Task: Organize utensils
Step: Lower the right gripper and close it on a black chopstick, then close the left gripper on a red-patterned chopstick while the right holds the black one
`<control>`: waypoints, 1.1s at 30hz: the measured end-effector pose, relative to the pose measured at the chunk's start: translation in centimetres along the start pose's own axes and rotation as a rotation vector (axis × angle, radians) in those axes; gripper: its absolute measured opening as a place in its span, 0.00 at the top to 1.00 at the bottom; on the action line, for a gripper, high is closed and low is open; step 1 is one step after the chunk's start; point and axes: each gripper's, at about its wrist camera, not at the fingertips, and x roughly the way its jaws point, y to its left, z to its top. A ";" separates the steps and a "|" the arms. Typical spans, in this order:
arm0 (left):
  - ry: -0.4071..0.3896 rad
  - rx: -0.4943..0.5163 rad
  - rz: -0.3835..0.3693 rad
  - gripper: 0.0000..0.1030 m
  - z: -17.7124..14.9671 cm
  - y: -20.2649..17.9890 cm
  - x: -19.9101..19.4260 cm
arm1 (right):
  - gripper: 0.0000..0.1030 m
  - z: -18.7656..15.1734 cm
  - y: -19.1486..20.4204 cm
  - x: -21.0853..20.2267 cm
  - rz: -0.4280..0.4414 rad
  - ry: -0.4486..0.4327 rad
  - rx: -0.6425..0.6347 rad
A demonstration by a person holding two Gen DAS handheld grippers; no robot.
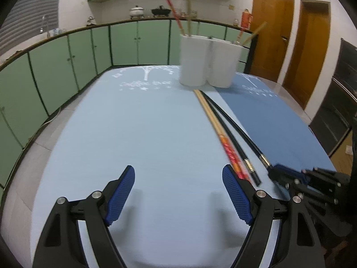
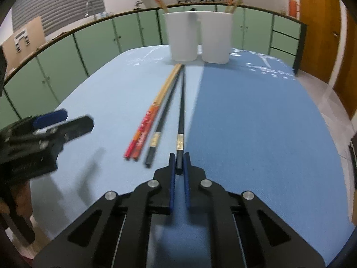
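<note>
Table mats (image 2: 256, 122): light blue left, darker blue right. Two white holders (image 2: 183, 35) (image 2: 215, 35) at the far edge, touching, chopsticks already in both. Four chopsticks lie along the mat seam. Right gripper (image 2: 179, 163) is clamped on the butt of the rightmost black chopstick (image 2: 181, 111). Left gripper (image 1: 178, 194) hangs empty, jaws wide. Risks: end-only grip lets the stick pivot and droop; lifting could drag the neighbouring black chopstick (image 2: 164, 116) or red-wood pair (image 2: 151, 111).
</note>
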 end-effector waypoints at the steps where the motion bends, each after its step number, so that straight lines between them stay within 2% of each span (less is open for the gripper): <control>1: 0.009 0.005 -0.015 0.23 0.0 -0.5 0.2 | 0.95 0.0 -0.3 -0.1 -0.005 0.000 0.010; 4: 0.030 0.018 -0.042 0.23 -0.2 -1.7 0.7 | 0.95 0.0 -1.3 -0.4 -0.020 -0.010 0.038; 9: 0.052 0.037 -0.044 0.23 -0.4 -3.1 1.7 | 0.95 0.1 -2.4 -0.6 -0.031 -0.027 0.057; 17: 0.082 0.038 -0.015 0.24 -0.6 -3.6 2.9 | 0.94 0.2 -3.5 -0.8 -0.031 -0.038 0.081; 23: 0.081 0.036 0.040 0.35 -0.5 -3.1 3.0 | 0.94 0.2 -3.5 -0.7 -0.027 -0.036 0.078; 28: 0.073 -0.046 0.077 0.38 -0.2 -1.0 2.7 | 0.94 0.1 -3.1 -0.2 -0.020 -0.015 0.060; 32: 0.055 -0.068 0.047 0.38 -0.3 -0.7 2.1 | 0.89 0.0 -3.0 -0.3 0.004 -0.011 0.046; 33: 0.050 -0.069 0.037 0.38 -0.4 -0.7 2.0 | 0.80 -0.1 -3.1 -0.5 0.021 -0.013 0.041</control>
